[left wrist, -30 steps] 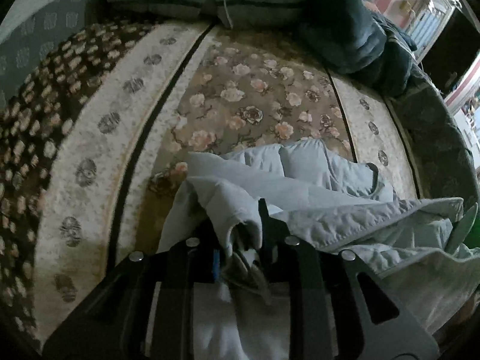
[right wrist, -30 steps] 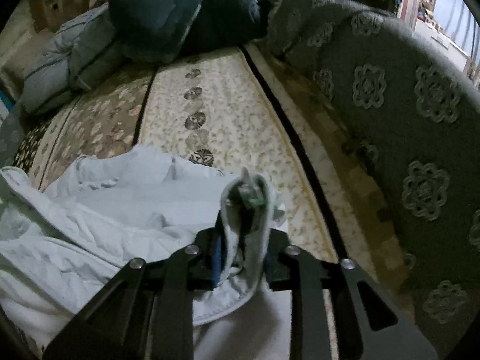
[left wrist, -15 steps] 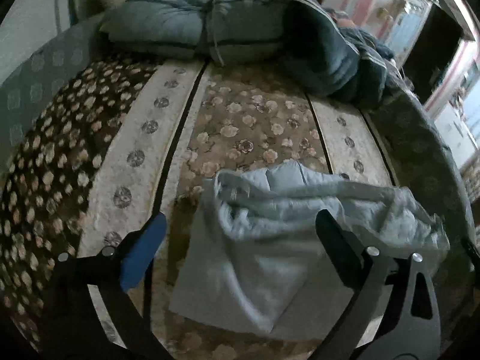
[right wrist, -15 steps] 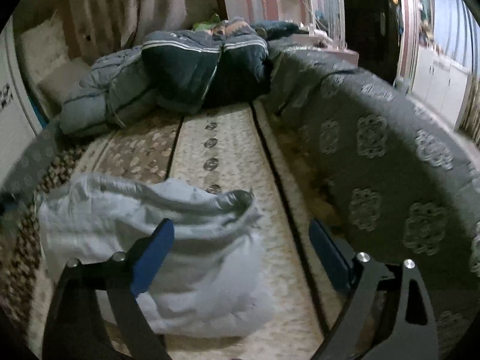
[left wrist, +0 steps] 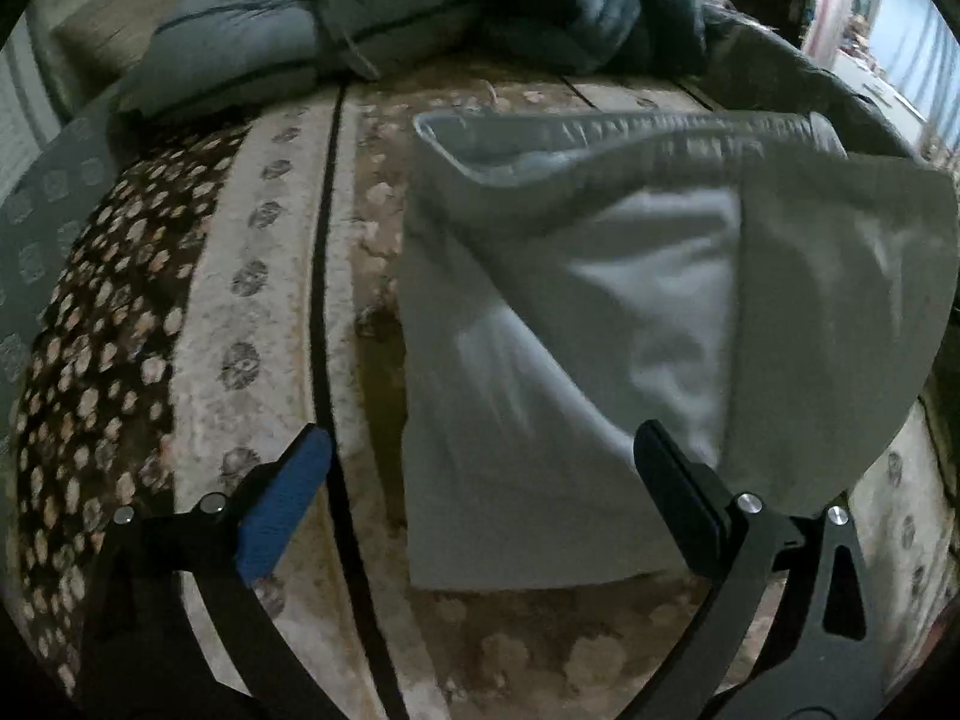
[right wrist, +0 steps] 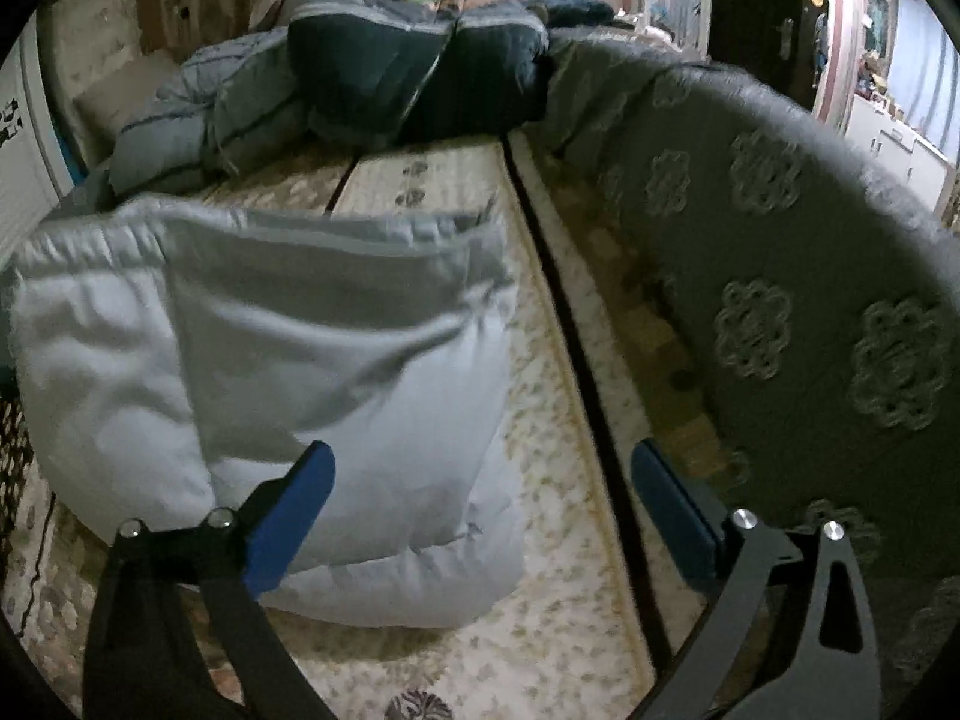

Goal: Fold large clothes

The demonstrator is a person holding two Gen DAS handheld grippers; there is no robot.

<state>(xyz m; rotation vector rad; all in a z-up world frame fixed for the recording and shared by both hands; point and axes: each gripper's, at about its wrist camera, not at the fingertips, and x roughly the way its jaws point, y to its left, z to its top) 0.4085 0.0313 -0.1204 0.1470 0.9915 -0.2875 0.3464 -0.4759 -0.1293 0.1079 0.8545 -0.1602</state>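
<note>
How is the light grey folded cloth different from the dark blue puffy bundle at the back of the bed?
The light grey folded garment is pale and plain; the dark blue quilted bundle is dark with a lighter stripe. The grey garment lies flat in the middle of the patterned bedspread, near the cameras; the blue bundle is heaped at the far end. Both are soft fabric resting on the bed.

One pale grey garment (left wrist: 576, 324) is lying folded at centre. Two quilted bedding bundles are sitting toward twelve o'clock: a lighter blue one (left wrist: 288, 30) and a darker one (left wrist: 576, 6). Two grippers are showing, left gripper (left wrist: 480, 468) and right gripper (right wrist: 483, 480).
</note>
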